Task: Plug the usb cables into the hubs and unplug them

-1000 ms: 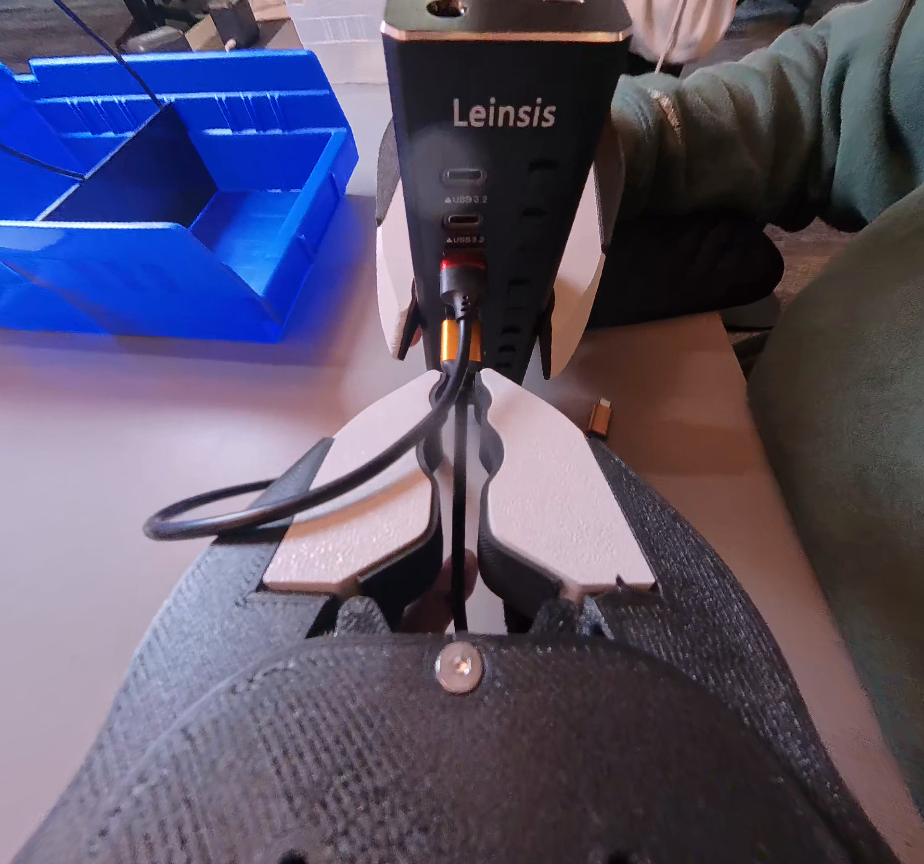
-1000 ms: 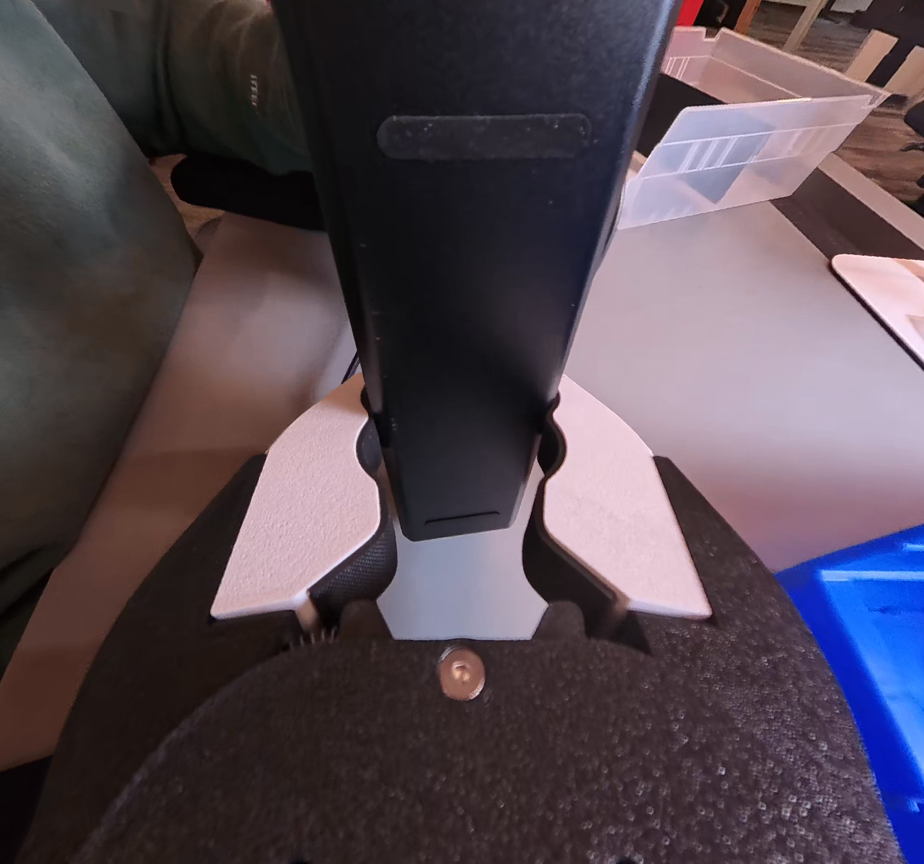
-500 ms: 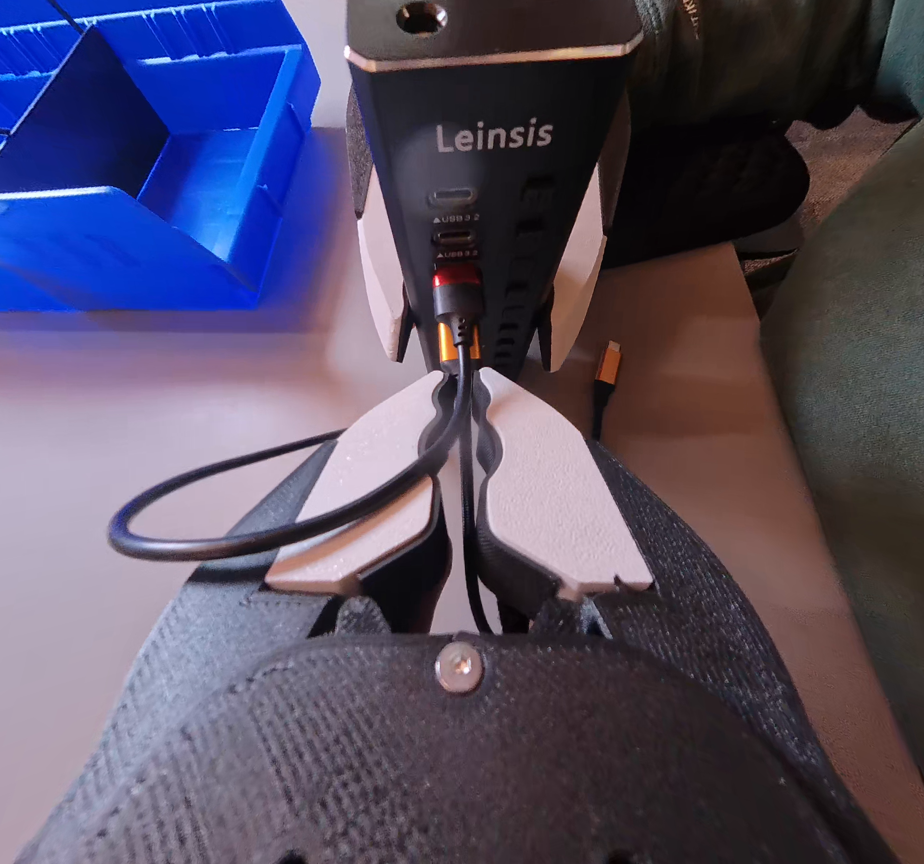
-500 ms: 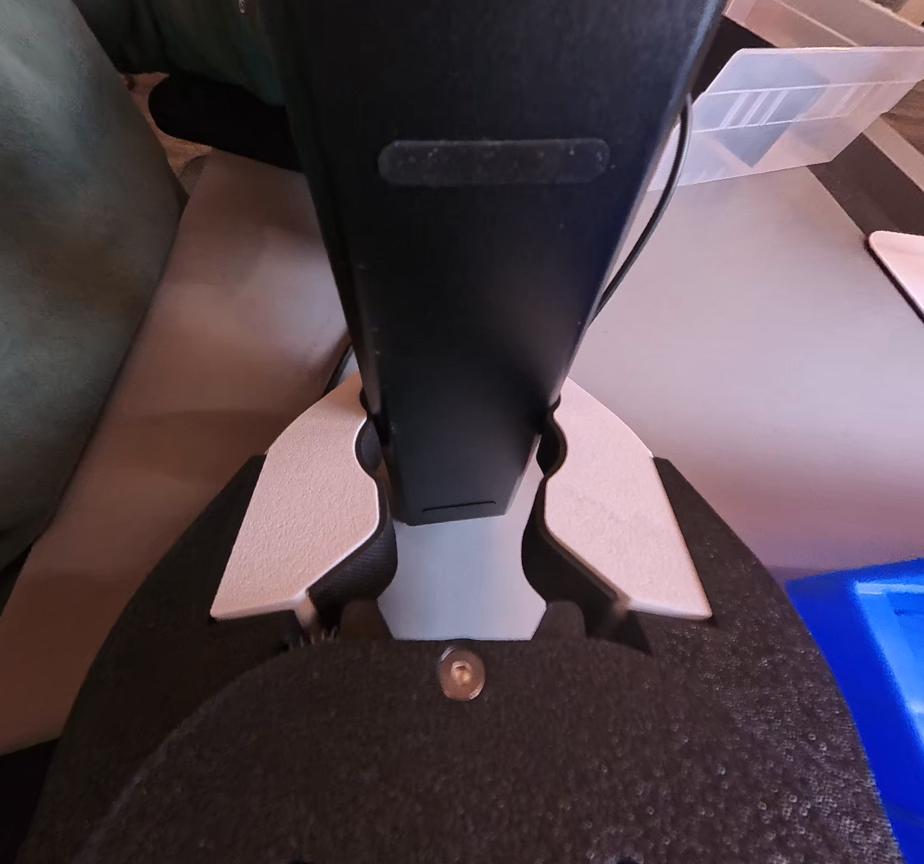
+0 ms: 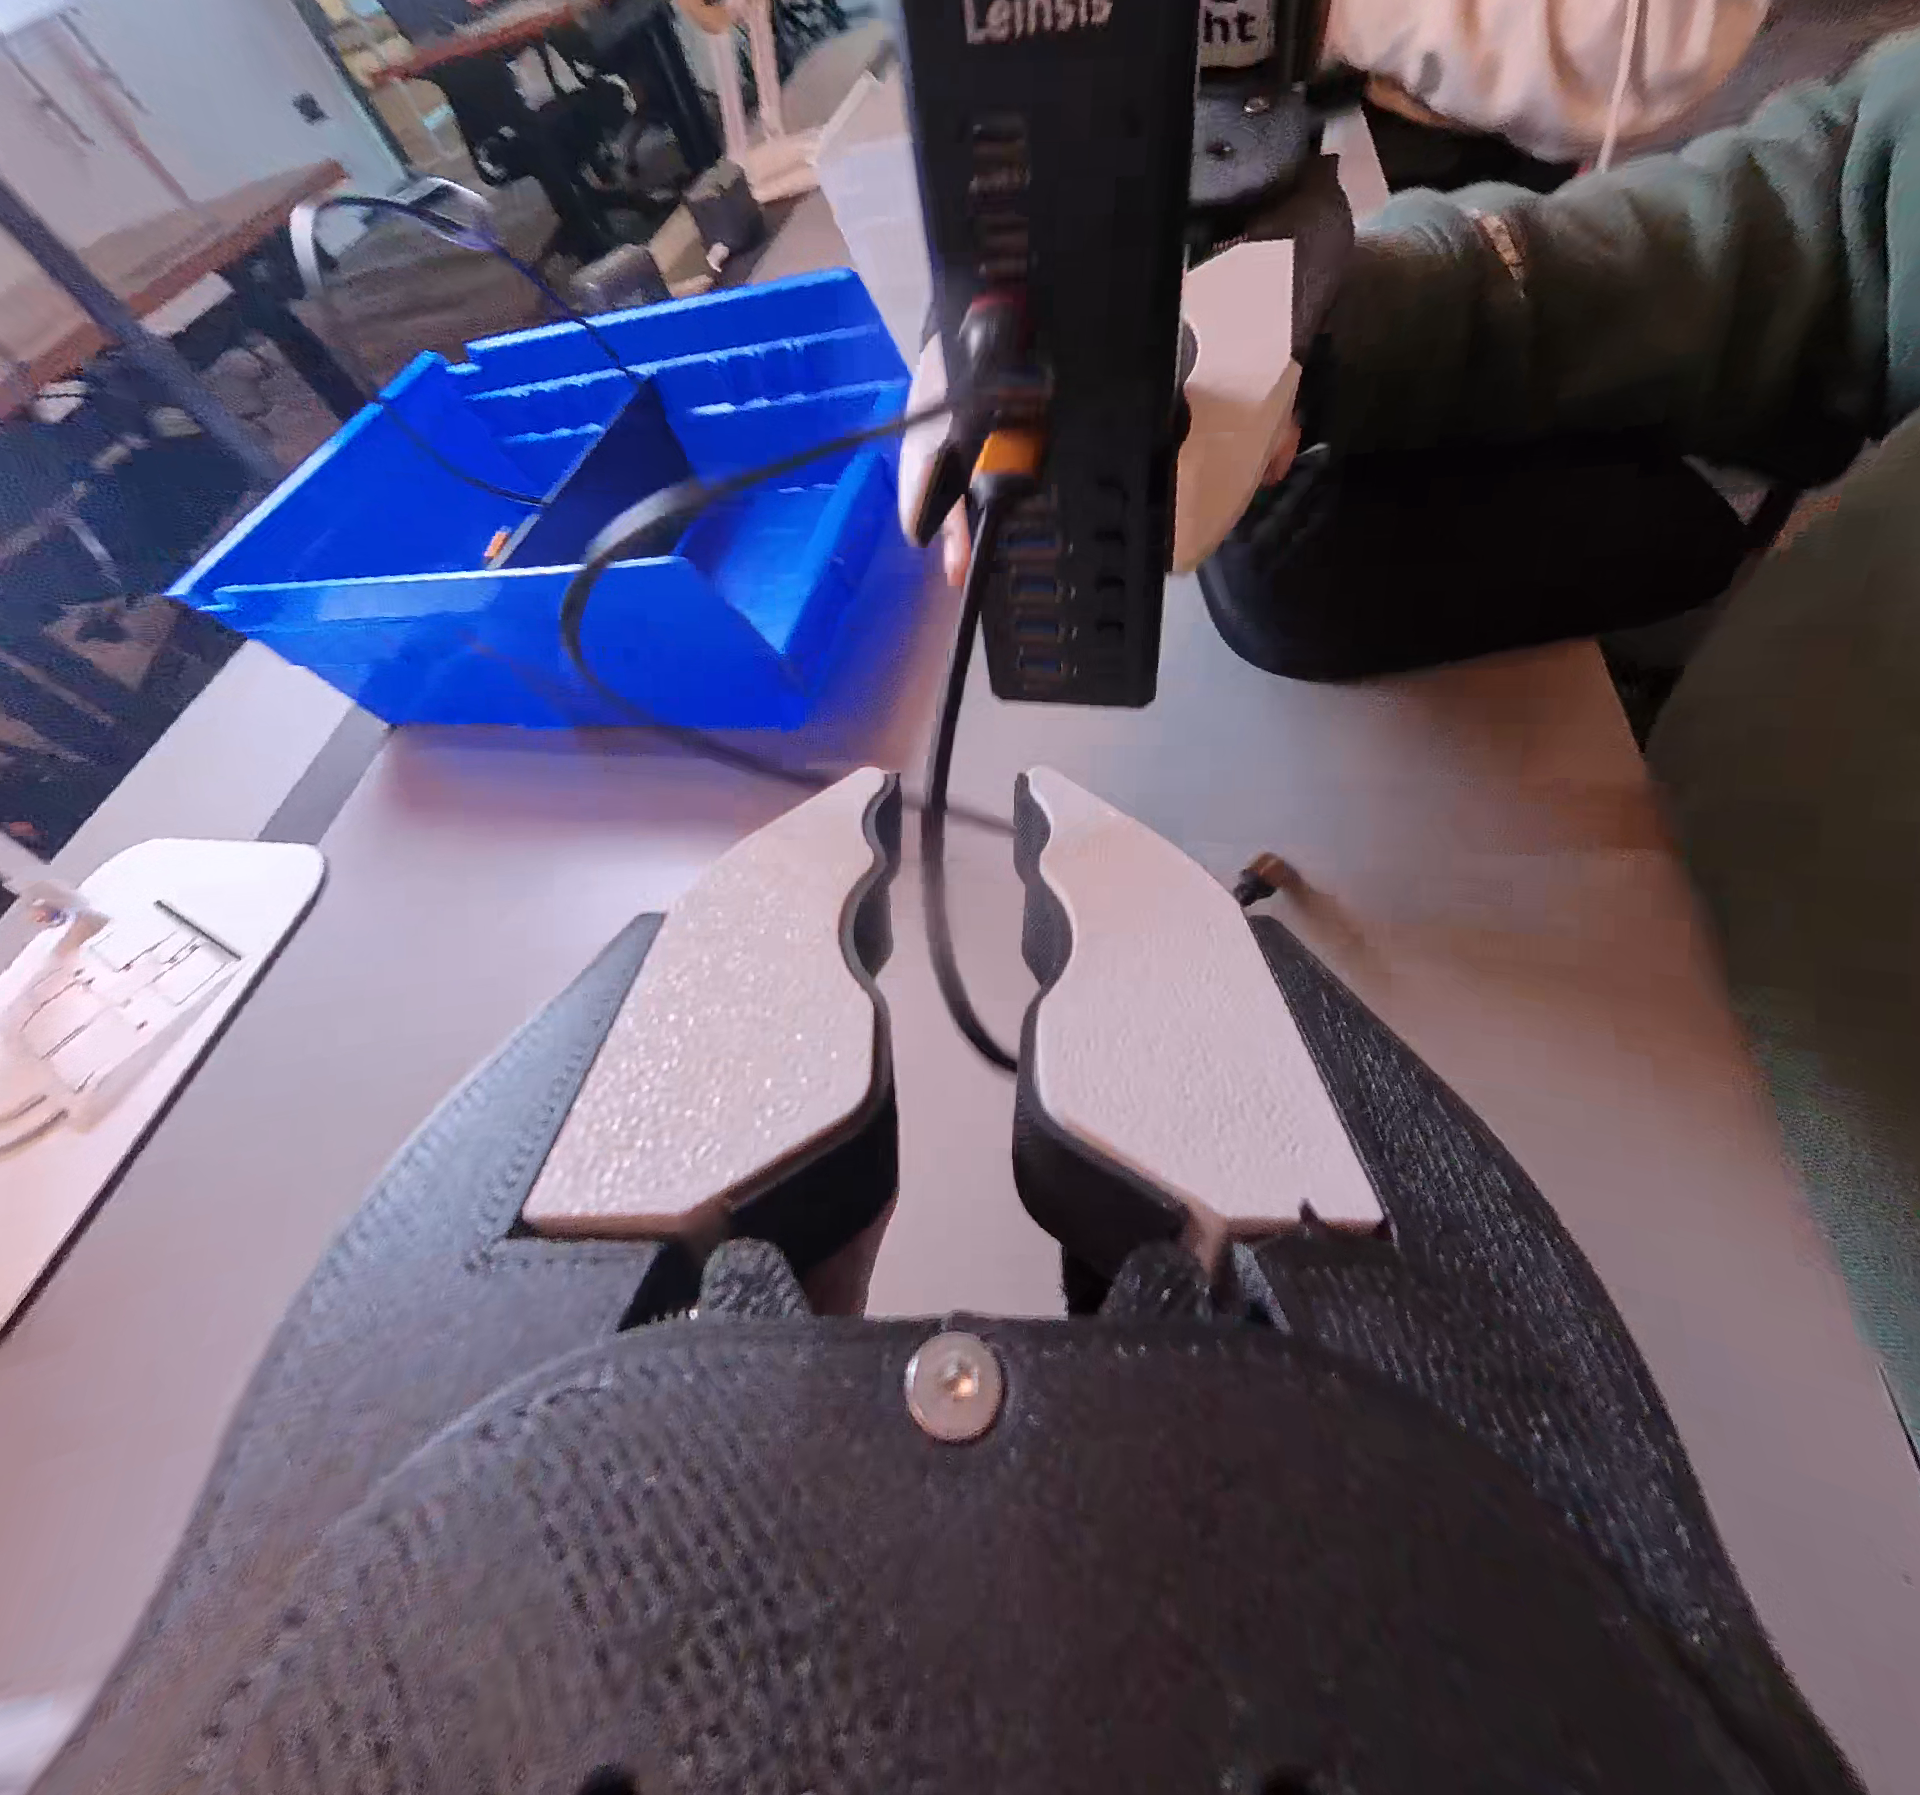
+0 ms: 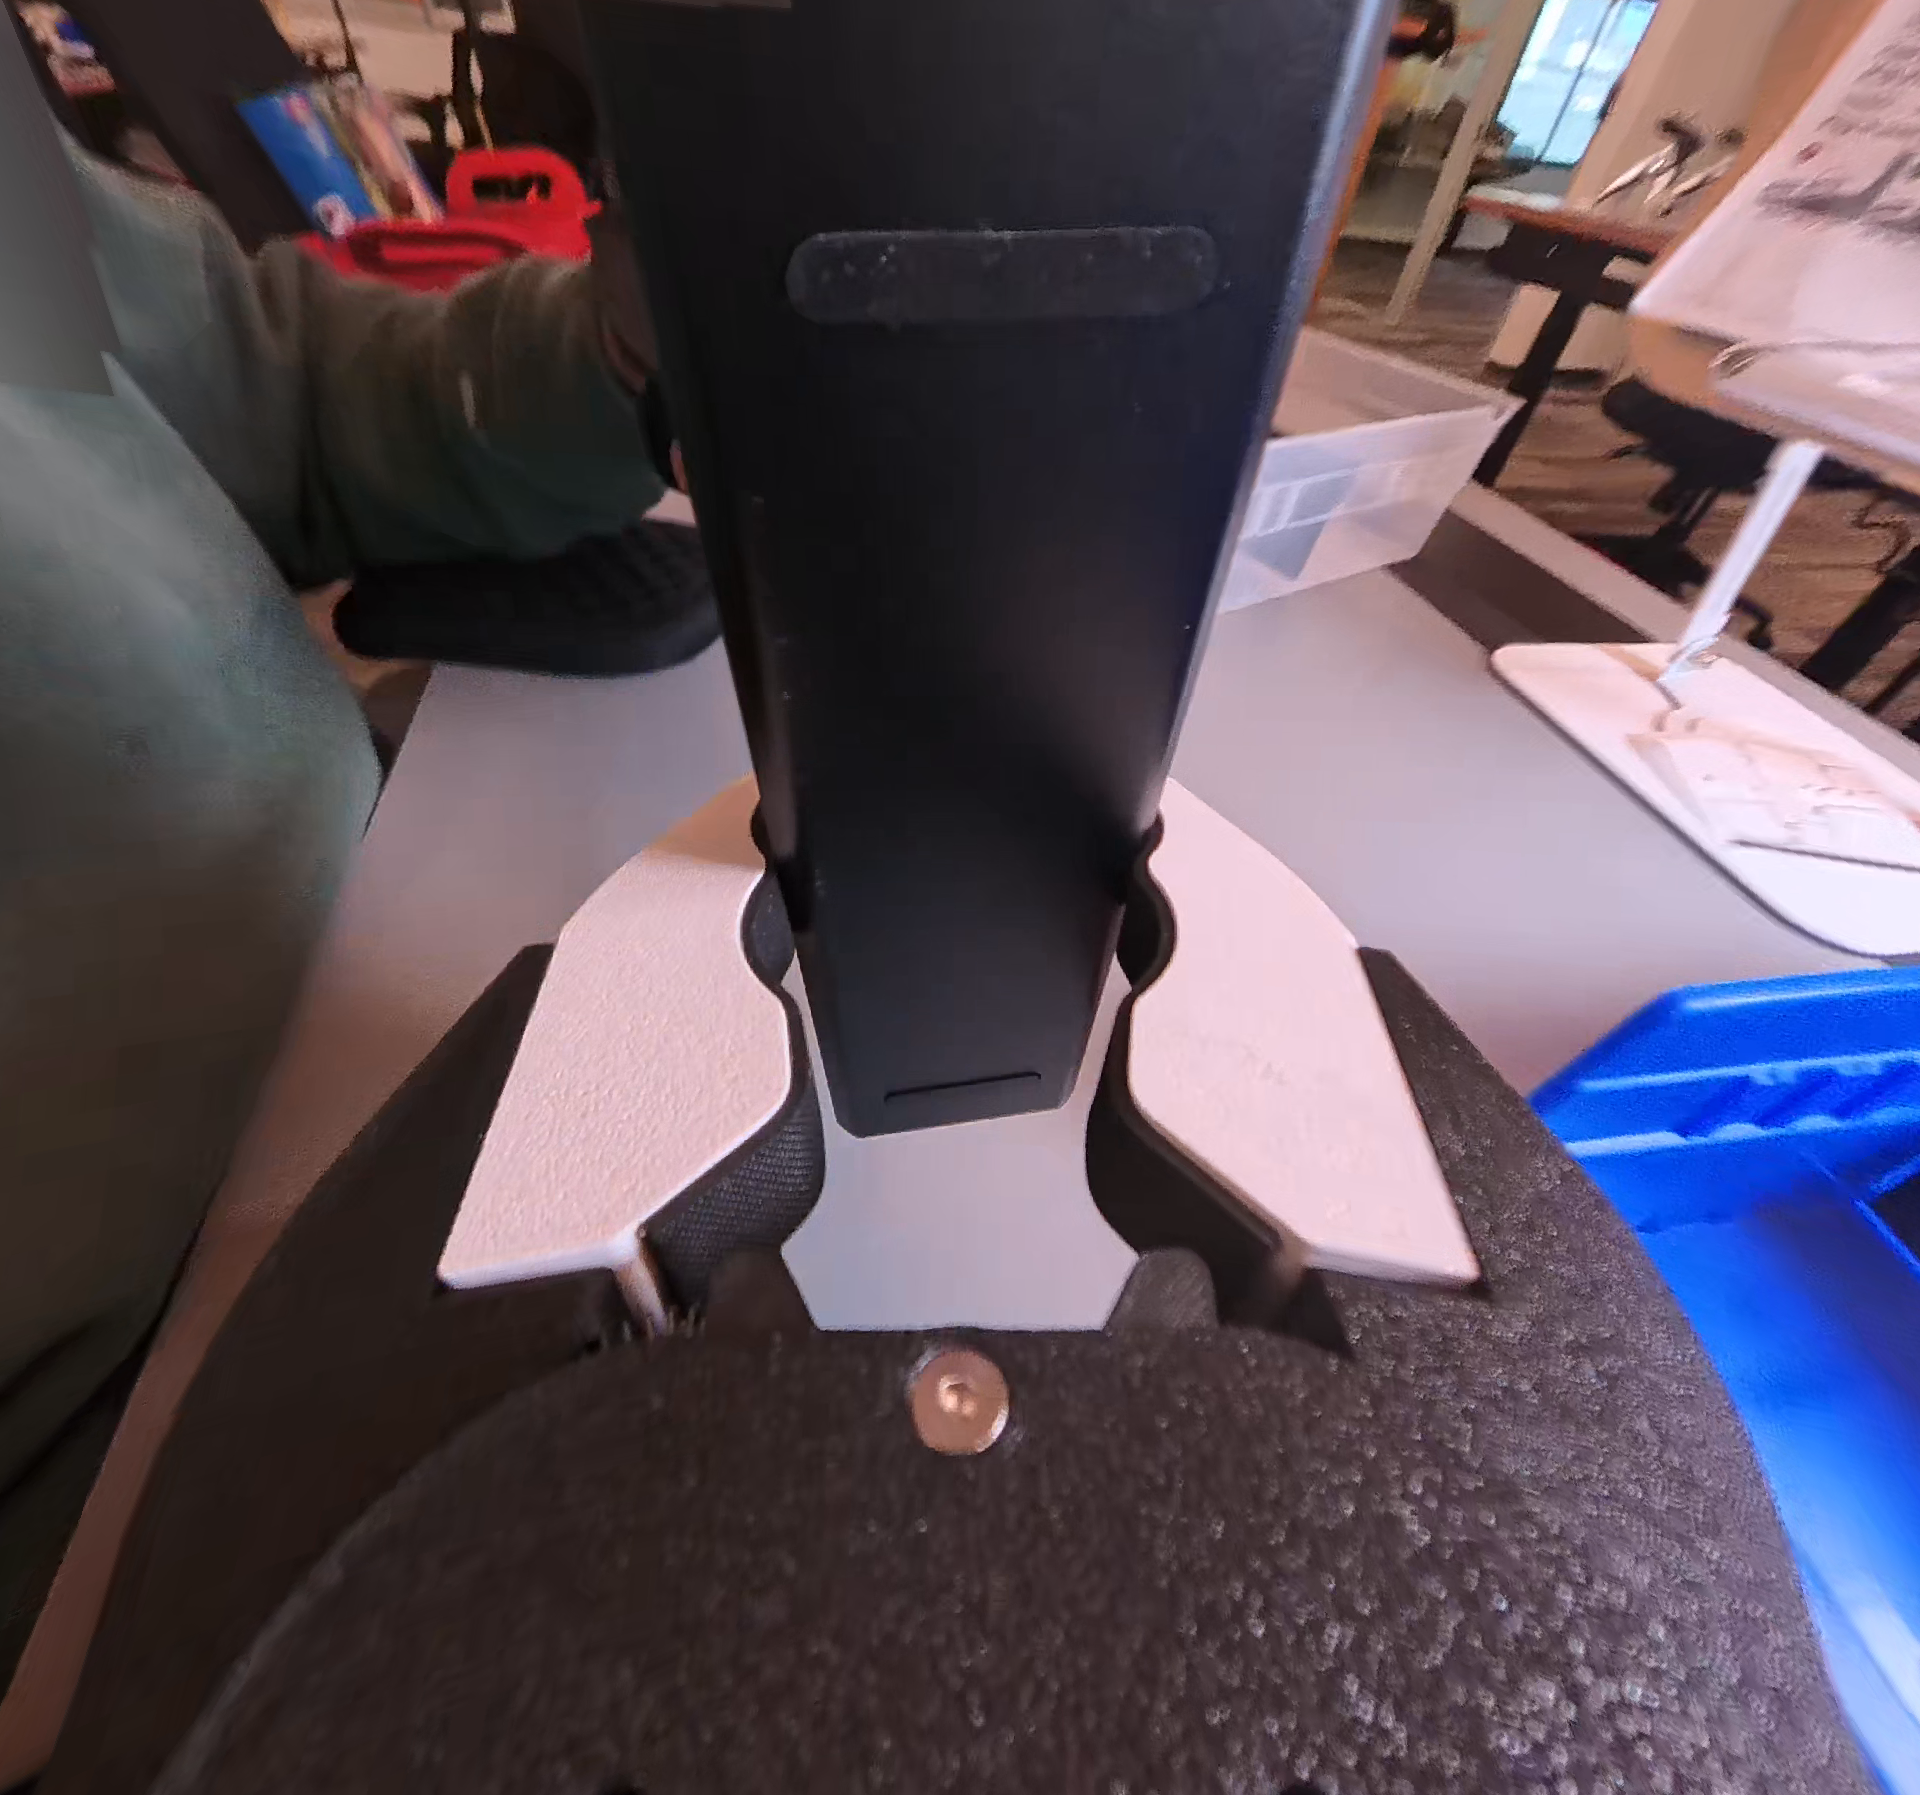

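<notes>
Right gripper (image 6: pixel 961 872) fingers pinching upright black hub (image 6: pixel 987 498); left gripper (image 5: pixel 951 800) fingers spread around plugged cable (image 5: pixel 940 810).

One black hub (image 5: pixel 1049 291), one plugged cable (image 5: pixel 940 810), one blue bin (image 5: pixel 540 540), one clear bin (image 6: pixel 1340 509) — two hand-held grippers (image 5: pixel 951 800) (image 6: pixel 961 872).

The work surface is a flat grey table (image 5: pixel 1403 810) with a matte top. A blue plastic bin (image 5: pixel 540 592) with inner dividers rests on it toward the far left in the left wrist view. A white flat base (image 5: pixel 135 997) lies at the table's near-left edge. A clear plastic bin (image 6: pixel 1340 509) sits at the far edge in the right wrist view. A loose cable end (image 5: pixel 1262 878) lies on the tabletop.
</notes>
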The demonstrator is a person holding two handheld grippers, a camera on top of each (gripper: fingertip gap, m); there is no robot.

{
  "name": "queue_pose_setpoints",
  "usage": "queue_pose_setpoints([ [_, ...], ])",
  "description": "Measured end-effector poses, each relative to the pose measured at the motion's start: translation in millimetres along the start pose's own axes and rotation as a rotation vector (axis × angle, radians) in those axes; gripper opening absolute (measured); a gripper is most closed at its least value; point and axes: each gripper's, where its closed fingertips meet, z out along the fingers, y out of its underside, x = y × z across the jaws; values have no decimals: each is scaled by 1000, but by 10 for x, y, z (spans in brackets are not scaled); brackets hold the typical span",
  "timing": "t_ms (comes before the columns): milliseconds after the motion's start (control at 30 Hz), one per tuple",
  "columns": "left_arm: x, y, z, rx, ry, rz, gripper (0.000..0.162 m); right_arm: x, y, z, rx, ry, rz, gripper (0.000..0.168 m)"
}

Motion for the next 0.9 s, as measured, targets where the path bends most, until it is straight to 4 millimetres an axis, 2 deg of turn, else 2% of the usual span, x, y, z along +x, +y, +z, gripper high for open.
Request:
queue_pose_setpoints([
  [133, -183, -36, -285, 155, -103, -68, 20, 241, -376, -209, 51, 82, -37, 62],
  [267, -381, 98, -406, 258, -167, -191, 19, 654, -906, -397, 26, 184, -108, 62],
  [400, -471, 322, -352, 277, -146, -306, 18, 1300, -1443, -569, -61, 327, -204, 62],
  [500, -440, 395, -310, 258, -131, -319, 18, 1928, -1591, -708, -202, 475, -252, 62],
  [600, -367, 404, -272, 227, -120, -279, 18, 2584, -1459, -911, -387, 636, -251, 62],
  [700, -321, 392, -257, 206, -124, -229, 18, 3080, -1100, -1114, -583, 710, -192, 62],
  [800, -274, 397, -231, 194, -105, -217, 17, 3377, -555, -1173, -728, 696, -109, 63],
  [900, -250, 453, -196, 164, -94, -205, 16, 3441, -95, -995, -715, 599, 25, 62],
])
